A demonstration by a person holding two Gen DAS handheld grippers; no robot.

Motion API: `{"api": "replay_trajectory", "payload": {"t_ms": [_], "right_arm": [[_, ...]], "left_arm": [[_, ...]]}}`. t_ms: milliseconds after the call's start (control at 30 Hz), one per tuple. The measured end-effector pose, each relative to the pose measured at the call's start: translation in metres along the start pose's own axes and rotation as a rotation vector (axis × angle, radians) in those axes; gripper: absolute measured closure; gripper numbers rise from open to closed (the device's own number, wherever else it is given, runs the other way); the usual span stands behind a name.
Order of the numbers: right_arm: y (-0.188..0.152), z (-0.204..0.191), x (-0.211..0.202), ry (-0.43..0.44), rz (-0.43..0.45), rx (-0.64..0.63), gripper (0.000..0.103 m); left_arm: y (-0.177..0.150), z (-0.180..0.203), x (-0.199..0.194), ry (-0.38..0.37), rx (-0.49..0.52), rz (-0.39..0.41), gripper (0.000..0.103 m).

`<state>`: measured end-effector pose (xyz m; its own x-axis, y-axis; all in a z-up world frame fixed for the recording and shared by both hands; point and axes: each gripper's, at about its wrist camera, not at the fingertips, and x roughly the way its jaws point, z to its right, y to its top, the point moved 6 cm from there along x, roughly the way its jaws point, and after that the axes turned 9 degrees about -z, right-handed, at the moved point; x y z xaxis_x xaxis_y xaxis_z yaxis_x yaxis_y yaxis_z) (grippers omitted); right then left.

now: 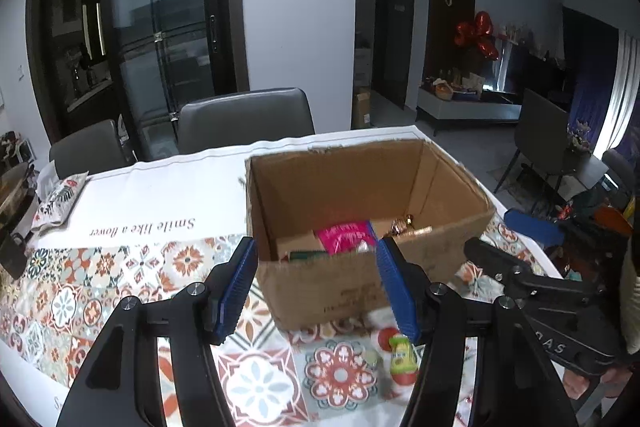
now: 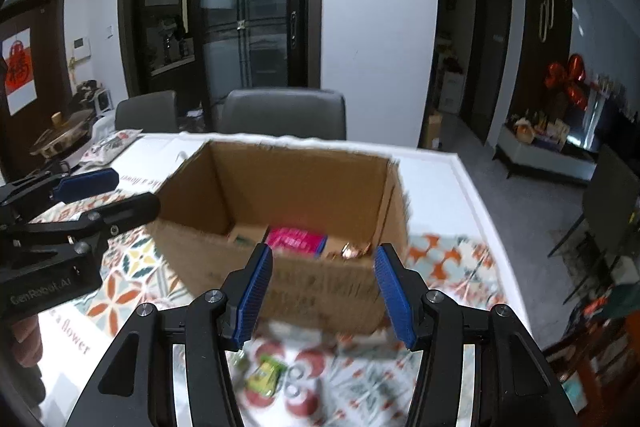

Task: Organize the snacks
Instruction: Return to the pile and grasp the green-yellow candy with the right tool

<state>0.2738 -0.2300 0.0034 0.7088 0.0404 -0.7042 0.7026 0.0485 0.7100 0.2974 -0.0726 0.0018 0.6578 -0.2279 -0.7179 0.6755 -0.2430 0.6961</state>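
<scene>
Patterned tablecloth (image 1: pixel 100 267), cardboard box (image 1: pixel 352 283), grey chairs (image 1: pixel 244 119)

Left gripper (image 1: pixel 316 291) open, empty, before snack-filled cardboard box (image 1: pixel 360 279).

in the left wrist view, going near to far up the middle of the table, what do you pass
green and yellow snack packet on the patterned tablecloth → cardboard box with a pink packet inside → bare white strip of the cloth → grey chair behind the table
</scene>
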Motion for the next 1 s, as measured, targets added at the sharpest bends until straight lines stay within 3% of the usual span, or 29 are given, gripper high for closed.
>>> {"api": "replay_trajectory", "payload": {"t_ms": [533, 867, 1000], "right_arm": [[-0.074, -0.025, 0.046, 0.079, -0.175, 0.058, 0.048], [-0.097, -0.032, 0.073, 0.093, -0.254, 0.086, 0.049], [-0.101, -0.036, 0.085, 0.113, -0.292, 0.093, 0.059]], "left_arm": [[-0.072, -0.001, 0.04, 0.004, -0.018, -0.142, 0.044], [-0.101, 0.006, 0.061, 0.011, -0.01, -0.212, 0.044], [-0.108, 0.005, 0.069, 0.006, -0.011, -0.237, 0.044]]}}
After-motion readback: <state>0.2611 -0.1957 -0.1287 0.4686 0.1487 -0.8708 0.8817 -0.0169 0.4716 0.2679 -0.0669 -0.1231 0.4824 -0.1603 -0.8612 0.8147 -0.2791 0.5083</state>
